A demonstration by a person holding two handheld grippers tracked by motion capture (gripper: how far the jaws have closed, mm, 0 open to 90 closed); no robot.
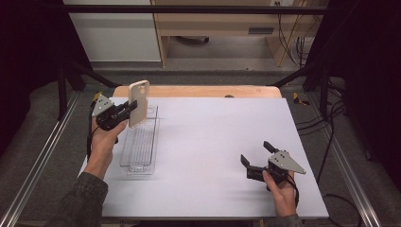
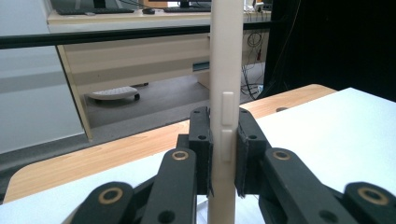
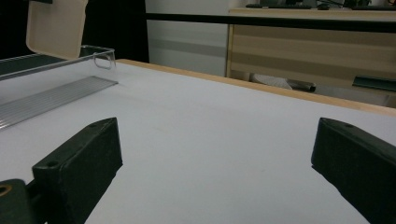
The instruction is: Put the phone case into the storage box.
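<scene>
White sheeting covers the worktop [image 1: 208, 156], with a strip of pale wood showing along its far edge. On its left side lies a long clear plastic tray [image 1: 140, 146] with a ribbed floor, running from near to far.

Above the far end of that tray, a beige phone case [image 1: 138, 103] stands upright in the air, lifted off the worktop. The left gripper [image 1: 128, 109] grasps it: in the left gripper view the fingers [image 2: 201, 144] are clenched on the two flat faces of the case, whose thin side with its two raised buttons faces the camera. The grip sits on the lower half of the case, and the upper half rises free above the fingers.

The left hand [image 1: 105, 139] reaches in from the near left edge, forearm stretched forward beside the tray, gripper pointing right towards the case.

The right gripper [image 1: 255, 155] rests near the right front of the worktop, well apart from case and tray, its fingers spread wide and released, holding nothing, pointing left and forward.
</scene>
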